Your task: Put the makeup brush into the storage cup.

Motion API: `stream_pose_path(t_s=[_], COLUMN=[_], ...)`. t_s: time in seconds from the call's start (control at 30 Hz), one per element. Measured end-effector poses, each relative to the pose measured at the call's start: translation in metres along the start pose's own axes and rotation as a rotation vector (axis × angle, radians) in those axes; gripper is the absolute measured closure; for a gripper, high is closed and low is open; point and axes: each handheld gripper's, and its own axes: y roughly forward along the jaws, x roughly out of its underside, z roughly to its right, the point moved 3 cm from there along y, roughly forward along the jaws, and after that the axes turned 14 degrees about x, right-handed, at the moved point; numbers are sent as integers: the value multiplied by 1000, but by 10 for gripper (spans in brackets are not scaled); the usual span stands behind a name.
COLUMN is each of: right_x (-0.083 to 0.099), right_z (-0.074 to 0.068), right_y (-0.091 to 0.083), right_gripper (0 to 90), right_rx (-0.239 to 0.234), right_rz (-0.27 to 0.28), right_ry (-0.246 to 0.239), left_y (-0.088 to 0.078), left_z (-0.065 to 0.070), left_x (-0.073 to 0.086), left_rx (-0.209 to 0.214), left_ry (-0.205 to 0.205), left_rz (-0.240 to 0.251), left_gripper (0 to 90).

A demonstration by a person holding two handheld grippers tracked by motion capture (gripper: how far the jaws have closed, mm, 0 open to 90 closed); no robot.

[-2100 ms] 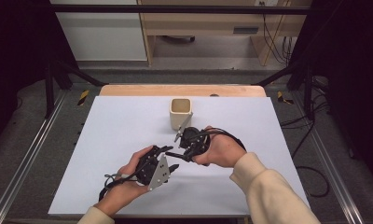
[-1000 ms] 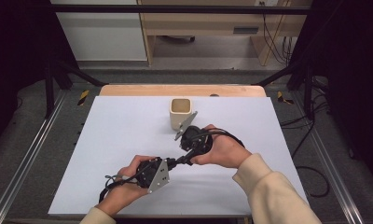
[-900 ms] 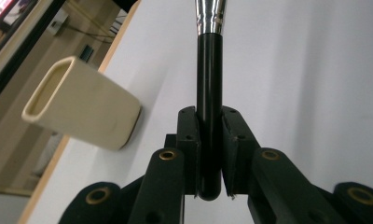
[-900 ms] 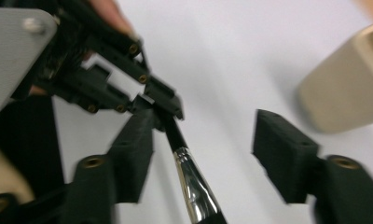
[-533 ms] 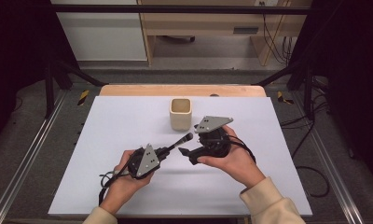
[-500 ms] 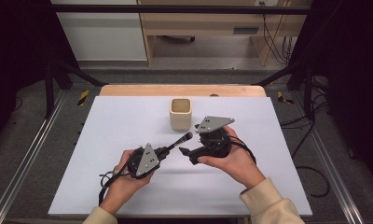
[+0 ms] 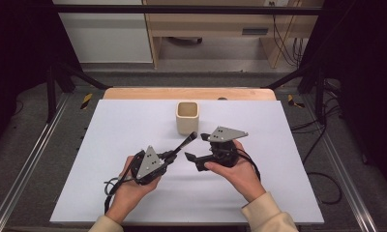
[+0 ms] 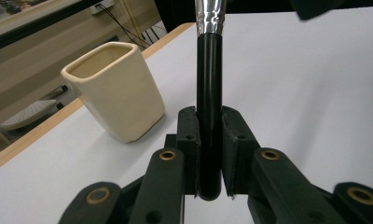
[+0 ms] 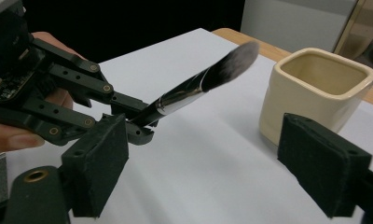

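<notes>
So the makeup brush (image 9: 194,88) is up off the table right now, clamped by its black handle in the left gripper (image 8: 209,140), with the silver ferrule and dark bristle head poking out past the jaws and aimed up and over toward the cream cup (image 7: 187,117). In the left gripper view you can see the handle sits dead centre between the two pads, squeezed from both sides with its butt end just below them, which makes sense if you want the long end free to steer. My read is that the low grip is deliberate: hold the tail, leave the bristle end clear so it can go wherever it's headed, probably into that cup since it's open-topped, upright and sitting just beyond the brush tip. The right gripper (image 9: 222,163) is holding nothing, its jaws have just been opening up and then easing in a touch, and they stand wide apart with only bare table between them. It's parked just beside the brush, close to the cup, looking straight at the bristles, so I'd guess it just let go. Everything sits on the white table (image 7: 109,145), near the middle, with the cup toward the far edge.
</notes>
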Motion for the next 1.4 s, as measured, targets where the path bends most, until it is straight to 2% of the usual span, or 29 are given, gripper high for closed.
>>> stream_pose_path(t_s=[0.07, 0.1, 0.23, 0.4, 0.63, 0.67, 0.73, 0.87, 1.07, 1.3, 1.4], right_x=[1, 2, 2, 1, -1, -3, -3, -5, -7, -13, -14], right_z=[-1, -3, -6, -11, -16, -16, -16, -16, -17, -22, -22], right_y=[1, 3, 7, 13, 17, 17, 18, 18, 16, 16, 17], right_gripper=[202, 250, 342, 429, 505, 542, 585, 668, 743, 784, 785], right_rx=[-1, -3, -28, -56, -76, -89, -97, -86, -107, -117, -120], right_rz=[6, 14, 36, 42, 49, 51, 59, 79, 100, 108, 102], right_ry=[6, 14, 56, 74, 89, 112, 117, 128, 150, 140, 127], left_y=[0, 0, 1, 3, 5, 5, 5, 5, 9, 11, 11], left_z=[0, -1, -1, 1, 3, 4, 4, 5, 6, 6, 6], left_x=[0, 0, -1, -3, -4, -4, -4, -5, -6, -6, -6], left_rx=[1, 2, 8, 14, 15, 15, 12, 4, -10, -27, -35], left_ry=[-15, -35, -62, -67, -65, -63, -67, -76, -83, -100, -89], left_rz=[11, 30, 53, 63, 67, 68, 73, 83, 85, 95, 87], left_gripper=[790, 790, 789, 789, 789, 789, 789, 788, 788, 788, 773])
